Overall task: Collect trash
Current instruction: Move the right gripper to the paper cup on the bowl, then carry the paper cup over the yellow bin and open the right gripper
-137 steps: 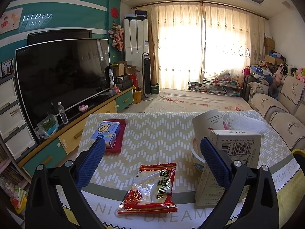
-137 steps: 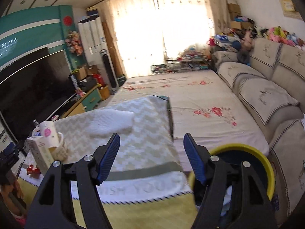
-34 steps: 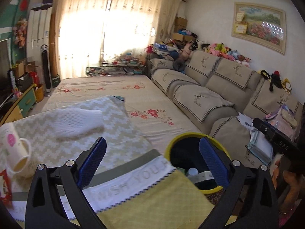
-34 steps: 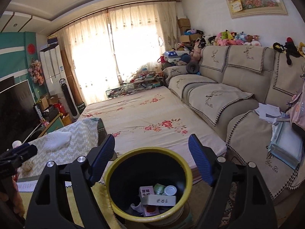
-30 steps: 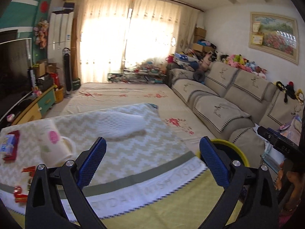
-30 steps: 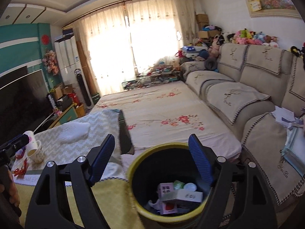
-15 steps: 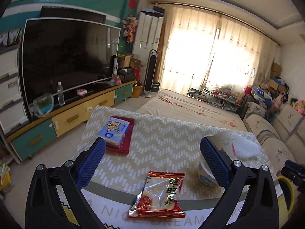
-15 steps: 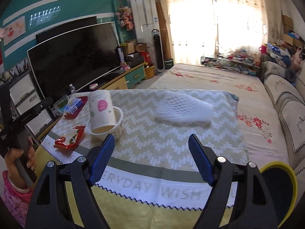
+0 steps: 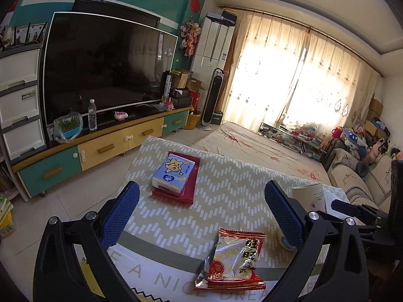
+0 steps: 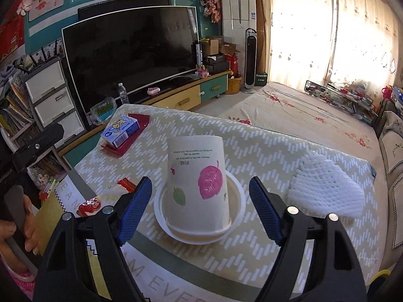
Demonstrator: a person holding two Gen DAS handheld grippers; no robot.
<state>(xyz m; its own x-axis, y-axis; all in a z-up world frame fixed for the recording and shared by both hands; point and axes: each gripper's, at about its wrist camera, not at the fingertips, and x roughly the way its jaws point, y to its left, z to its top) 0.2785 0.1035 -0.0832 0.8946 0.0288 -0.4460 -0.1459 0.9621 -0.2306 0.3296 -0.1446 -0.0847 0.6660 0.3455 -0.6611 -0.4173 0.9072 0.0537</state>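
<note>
1. Both tongs have swung away from the yellow bin and back over the bench [image 10: 252, 246]; each stands wide open and holds nothing.
2. Right tongs [image 10: 200, 202] now frame an upturned paper cup [image 10: 197, 181] standing in a white bowl [image 10: 234, 216], jaws either side, not touching.
3. Left tongs [image 9: 199, 215] hover above a red snack packet [image 9: 233, 260] lying flat near the bench's front edge.
4. The boxes have gone from the bench, so cup, bowl and packet look like the next trash.
5. Farther off: a white foam net [image 10: 325, 188], then a tissue pack [image 9: 173, 173] on a red tray [image 9: 191, 183].
</note>
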